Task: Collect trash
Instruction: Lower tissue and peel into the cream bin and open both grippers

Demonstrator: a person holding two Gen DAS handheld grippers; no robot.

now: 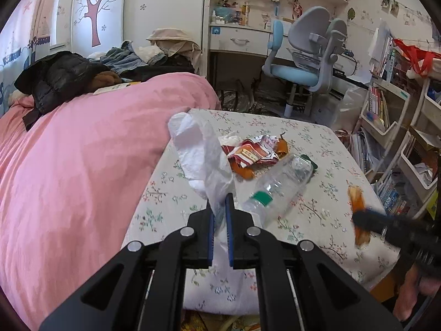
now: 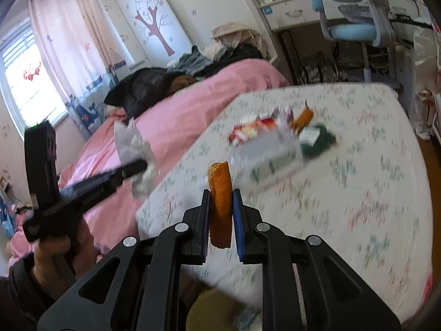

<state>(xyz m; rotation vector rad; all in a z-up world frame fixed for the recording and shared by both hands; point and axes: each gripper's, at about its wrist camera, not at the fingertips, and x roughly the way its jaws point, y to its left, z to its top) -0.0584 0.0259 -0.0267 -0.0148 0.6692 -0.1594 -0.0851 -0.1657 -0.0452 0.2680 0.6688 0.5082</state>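
My left gripper [image 1: 220,201] is shut on a white plastic bag [image 1: 198,151] and holds it up over the left edge of a flowered table [image 1: 317,209]. My right gripper [image 2: 220,195] is shut on an orange peel [image 2: 220,190] above the table's near edge; the peel also shows in the left wrist view [image 1: 358,201]. On the table lie a clear plastic bottle [image 1: 278,187] with a green band, a red-and-white snack wrapper [image 1: 250,151], another orange peel [image 1: 242,169] and a dark green wrapper [image 2: 317,138].
A pink bed [image 1: 82,151] with piled clothes [image 1: 69,77] sits left of the table. A blue desk chair [image 1: 303,63] and desk stand behind. Shelving carts [image 1: 399,138] with books stand at the right.
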